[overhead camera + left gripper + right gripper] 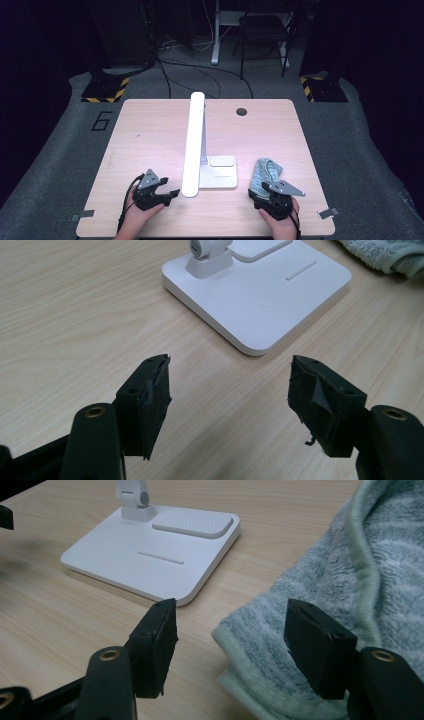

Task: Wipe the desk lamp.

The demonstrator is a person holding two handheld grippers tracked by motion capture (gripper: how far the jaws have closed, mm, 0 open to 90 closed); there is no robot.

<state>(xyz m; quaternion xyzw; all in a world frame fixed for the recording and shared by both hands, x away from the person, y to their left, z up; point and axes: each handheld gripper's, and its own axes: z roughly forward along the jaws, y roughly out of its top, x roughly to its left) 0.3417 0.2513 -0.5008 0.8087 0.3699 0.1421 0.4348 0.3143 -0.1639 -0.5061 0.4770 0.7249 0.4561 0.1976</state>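
A white desk lamp (194, 145) stands mid-table, its long arm reaching toward me over its square base (220, 175) (260, 295) (150, 550). A crumpled grey-green towel (264, 172) (330, 605) lies right of the base. My left gripper (170, 194) (230, 390) rests low on the table left of the base, open, with bare wood between its jaws. My right gripper (262, 192) (230, 630) is open at the towel's near edge; the towel's hem lies between the jaws, but the pads stand apart from it.
The wooden table (150, 130) has a round cable hole (241, 111) at the back right. Beyond it, on the grey floor, stand a chair (262, 35) and striped stand feet (105, 90).
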